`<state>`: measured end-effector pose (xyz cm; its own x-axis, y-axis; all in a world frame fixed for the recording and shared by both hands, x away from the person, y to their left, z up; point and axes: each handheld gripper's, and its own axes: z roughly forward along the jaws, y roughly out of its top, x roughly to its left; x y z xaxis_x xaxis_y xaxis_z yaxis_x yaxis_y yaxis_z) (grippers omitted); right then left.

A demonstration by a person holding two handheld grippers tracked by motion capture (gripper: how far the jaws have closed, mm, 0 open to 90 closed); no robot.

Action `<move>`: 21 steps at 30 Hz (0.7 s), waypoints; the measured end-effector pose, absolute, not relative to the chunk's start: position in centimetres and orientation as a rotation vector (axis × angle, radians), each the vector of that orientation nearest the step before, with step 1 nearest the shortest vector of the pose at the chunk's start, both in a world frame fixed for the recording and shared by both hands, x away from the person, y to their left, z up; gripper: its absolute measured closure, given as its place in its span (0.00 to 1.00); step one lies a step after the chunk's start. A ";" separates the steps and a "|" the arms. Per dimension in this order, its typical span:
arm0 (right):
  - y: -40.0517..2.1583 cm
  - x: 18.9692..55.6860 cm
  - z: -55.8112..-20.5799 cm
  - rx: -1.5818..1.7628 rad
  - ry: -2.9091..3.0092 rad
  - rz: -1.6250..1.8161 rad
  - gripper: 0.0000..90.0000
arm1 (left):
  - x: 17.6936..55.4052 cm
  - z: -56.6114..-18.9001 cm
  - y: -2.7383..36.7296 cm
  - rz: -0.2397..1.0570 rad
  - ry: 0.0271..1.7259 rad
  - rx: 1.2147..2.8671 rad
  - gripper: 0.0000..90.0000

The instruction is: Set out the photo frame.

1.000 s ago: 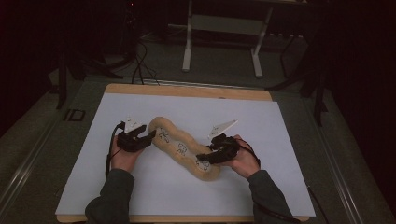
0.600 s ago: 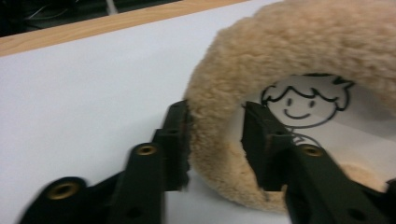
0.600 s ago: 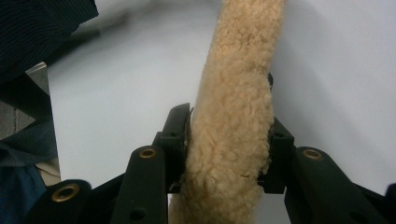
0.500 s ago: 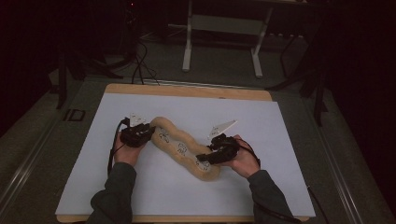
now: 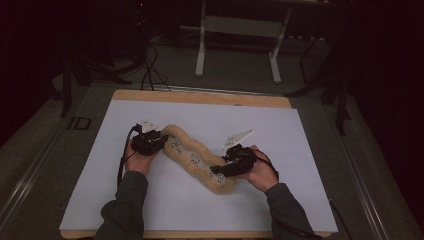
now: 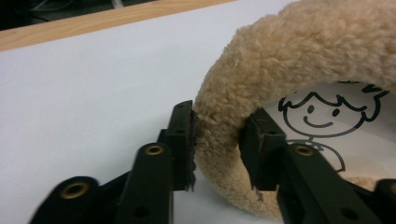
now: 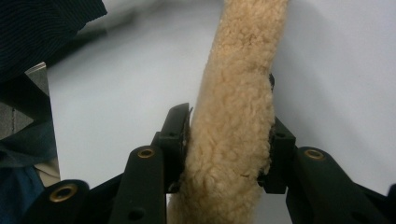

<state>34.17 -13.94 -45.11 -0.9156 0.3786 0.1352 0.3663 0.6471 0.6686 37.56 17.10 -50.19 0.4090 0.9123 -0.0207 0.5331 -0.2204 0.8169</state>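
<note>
Fleecy tan plush, a long snake-like cushion (image 5: pixel 192 157), lies in an S across the middle of the white sheet (image 5: pixel 300 150) on the wooden desk (image 5: pixel 200 97), printed with small line-drawn figures. At its end nearer the desk's left edge, the left gripper (image 5: pixel 156 142) has just been easing its jaws apart slightly, yet both pads dent the pile. Toward the near right, the right gripper (image 5: pixel 225 169) clamps the other end. It looks light, soft and floppy, likely to sag between holds; pinching across the narrow body near each end suits it.
</note>
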 end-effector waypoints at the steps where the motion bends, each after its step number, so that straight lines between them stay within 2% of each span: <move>1: -13.9 34.2 -45.1 0.642 2.835 1.147 0.68 | 37.5 -50.2 17.0 0.632 1.231 1.900 0.78; 3: -13.9 34.1 -45.1 0.647 2.833 1.149 0.68 | 37.5 -50.2 17.0 0.632 1.231 1.900 0.79; 7: -13.9 33.4 -45.2 0.699 2.800 1.151 0.55 | 37.3 -50.3 16.9 0.647 1.242 1.890 0.80; 10: -14.0 32.9 -45.5 0.725 2.769 1.135 0.50 | 37.2 -50.2 16.9 0.649 1.243 1.898 0.80; 21: -15.3 31.5 -47.0 0.971 2.624 1.165 0.48 | 37.0 -50.3 16.9 0.658 1.246 1.891 0.81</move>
<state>31.47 -15.28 -47.01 -0.7893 0.5954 0.1498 0.5105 0.5009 0.6989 37.03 16.94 -50.26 0.3901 0.9207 0.0093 0.5272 -0.2316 0.8176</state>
